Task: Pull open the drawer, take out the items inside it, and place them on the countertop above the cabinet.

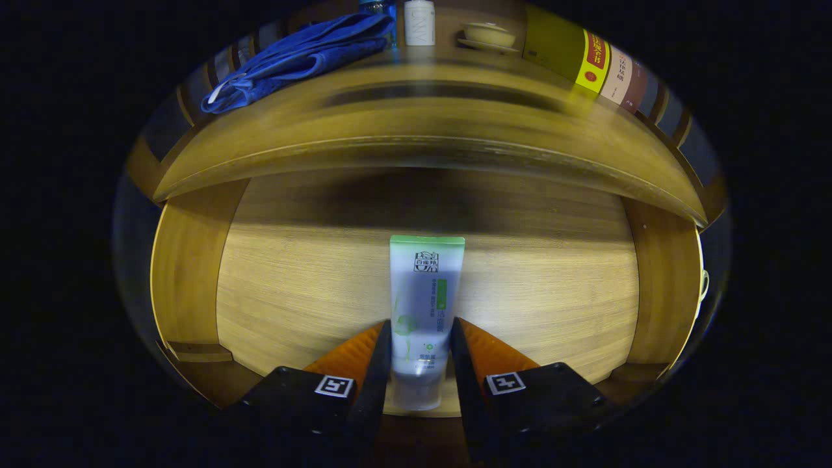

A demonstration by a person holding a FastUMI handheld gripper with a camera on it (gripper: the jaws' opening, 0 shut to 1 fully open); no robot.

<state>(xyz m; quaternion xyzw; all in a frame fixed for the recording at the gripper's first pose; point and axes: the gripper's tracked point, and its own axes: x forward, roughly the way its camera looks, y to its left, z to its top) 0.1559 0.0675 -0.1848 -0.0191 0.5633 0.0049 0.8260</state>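
Observation:
The wooden drawer (195, 273) is pulled open below the countertop (429, 130). A white tube with a green end (426, 292) lies lengthwise on the drawer's floor, its cap end toward me. My gripper (421, 335) reaches down into the drawer, and the tube's lower half sits between the two fingers. Both fingers (380, 364) lie against the tube's sides, so the gripper is shut on it. The tube's green end points beyond the fingertips toward the back of the drawer.
On the countertop lie a folded blue cloth (305, 55), a white bottle (419, 23), a small lidded bowl on a saucer (489, 36) and several upright books (595, 62). The drawer's side walls (663, 279) flank the tube.

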